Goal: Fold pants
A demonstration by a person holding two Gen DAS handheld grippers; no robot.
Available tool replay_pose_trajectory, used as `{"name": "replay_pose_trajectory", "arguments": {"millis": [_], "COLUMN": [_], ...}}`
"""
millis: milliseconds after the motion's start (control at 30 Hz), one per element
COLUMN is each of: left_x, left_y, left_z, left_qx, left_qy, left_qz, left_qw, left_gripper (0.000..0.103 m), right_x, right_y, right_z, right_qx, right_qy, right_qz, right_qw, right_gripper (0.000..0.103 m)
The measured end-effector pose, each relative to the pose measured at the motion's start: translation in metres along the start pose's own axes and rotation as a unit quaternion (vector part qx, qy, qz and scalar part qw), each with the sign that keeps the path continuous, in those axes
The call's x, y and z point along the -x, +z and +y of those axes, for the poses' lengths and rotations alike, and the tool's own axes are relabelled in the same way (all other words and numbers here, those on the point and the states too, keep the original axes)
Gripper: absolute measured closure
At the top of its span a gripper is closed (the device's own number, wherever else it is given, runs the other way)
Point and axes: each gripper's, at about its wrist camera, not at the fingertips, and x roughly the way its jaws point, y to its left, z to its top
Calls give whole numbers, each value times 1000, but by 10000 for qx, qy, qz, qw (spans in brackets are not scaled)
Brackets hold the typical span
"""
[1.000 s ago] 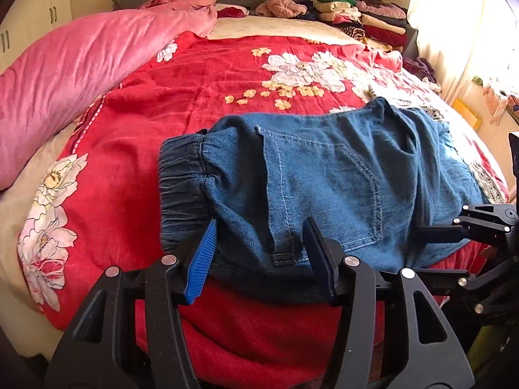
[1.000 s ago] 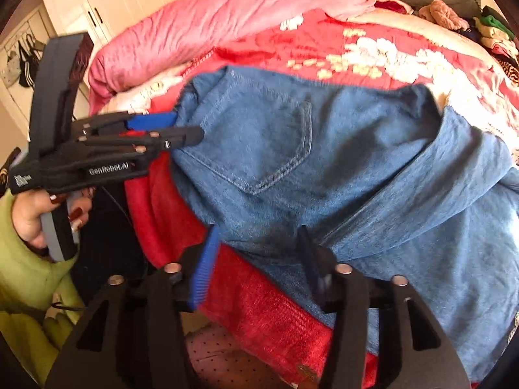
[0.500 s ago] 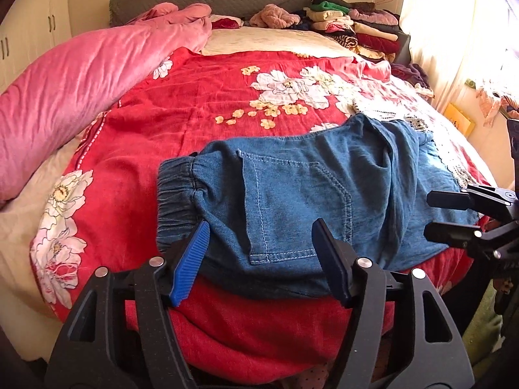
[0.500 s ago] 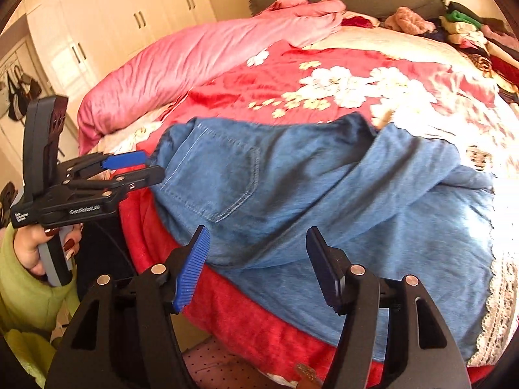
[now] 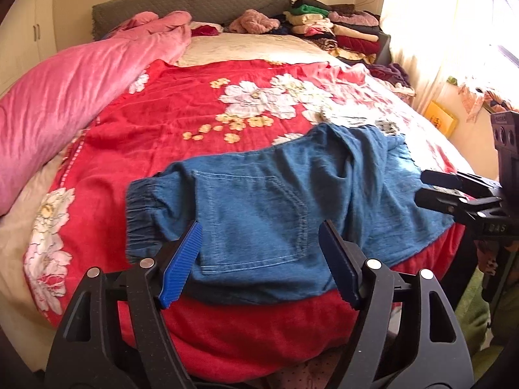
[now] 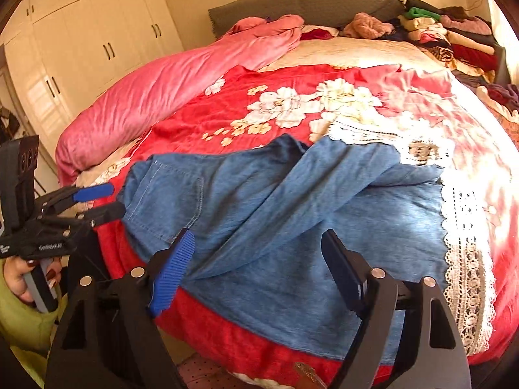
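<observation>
Both grippers, left [image 5: 261,261] & right [image 6: 261,270], just opened; pants [image 5: 275,201] seemingly released.

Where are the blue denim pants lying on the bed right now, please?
In both wrist views the denim pants lie folded on the red floral blanket at the bed's near edge, their elastic waistband towards the pink duvet.

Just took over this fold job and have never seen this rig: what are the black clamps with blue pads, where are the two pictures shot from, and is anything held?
Each clamp is a hand-held two-finger gripper with a camera looking along its fingers. One picture looks past the left gripper, the other past the right gripper. The blue denim pants lie partly folded on a red floral blanket on the bed. Both grippers' jaws have just been opening, the pads touch no cloth, and nothing is held.
</observation>
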Motion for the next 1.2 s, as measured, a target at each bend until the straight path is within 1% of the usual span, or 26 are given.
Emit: {"name": "replay_pose_trajectory", "arguments": {"millis": [100,267,333,367,467,600,667,733,800,867,933,967,1000,1033,1067,1133,1200], "left_x": [-7,-22,-30,-36,-53,-72,-83,-92,-104,-113,-118,-118,-118,-118,-117,-117,-116], "left_y": [1,1,0,0,1,3,5,7,9,12,14,15,16,16,16,14,11], "left_z": [-10,-37,-47,-52,-64,-74,-79,-82,-82,-78,-77,-79,-82,-84,-88,-95,-103], "left_qx": [31,-144,-177,-149,-76,-64,-36,9,138,406,528,527,501,470,426,335,182], "left_qy": [-345,-711,-941,-1114,-1430,-1584,-1640,-1699,-1733,-1776,-1808,-1829,-1861,-1913,-1996,-2072,-2079], "left_qz": [120,318,427,501,699,892,984,1058,1146,1171,1176,1147,1114,1100,1086,1098,1100], "left_qw": [9993,9969,9945,9924,9872,9833,9815,9798,9781,9763,9750,9750,9749,9742,9729,9715,9718], "left_gripper": [37,36,36,36,36,38,46,48,48,48,48,51,56,72,79,83,83], "right_x": [2,3,1,1,-4,-15,-21,-31,-43,-56,-76,-86,-96,-102,-110,-128,-147], "right_y": [3,8,12,15,26,41,49,60,70,81,92,97,102,105,110,118,124], "right_z": [-9,-25,-32,-36,-46,-59,-63,-67,-71,-73,-74,-74,-74,-73,-72,-71,-71], "right_qx": [-89,-221,-289,-311,-317,-322,-313,-290,-272,-234,-170,-151,-119,-96,-82,-53,-44], "right_qy": [-81,-242,-362,-402,-594,-744,-783,-771,-790,-756,-729,-796,-837,-855,-916,-1100,-1272], "right_qz": [-53,-91,-78,-74,-31,28,51,107,185,291,515,600,670,700,712,743,823], "right_qw": [9999,9994,9989,9987,9977,9967,9964,9965,9963,9964,9959,9949,9942,9938,9932,9911,9885], "right_gripper": [23,23,22,21,21,21,21,21,21,21,21,21,21,21,21,21,21]}}
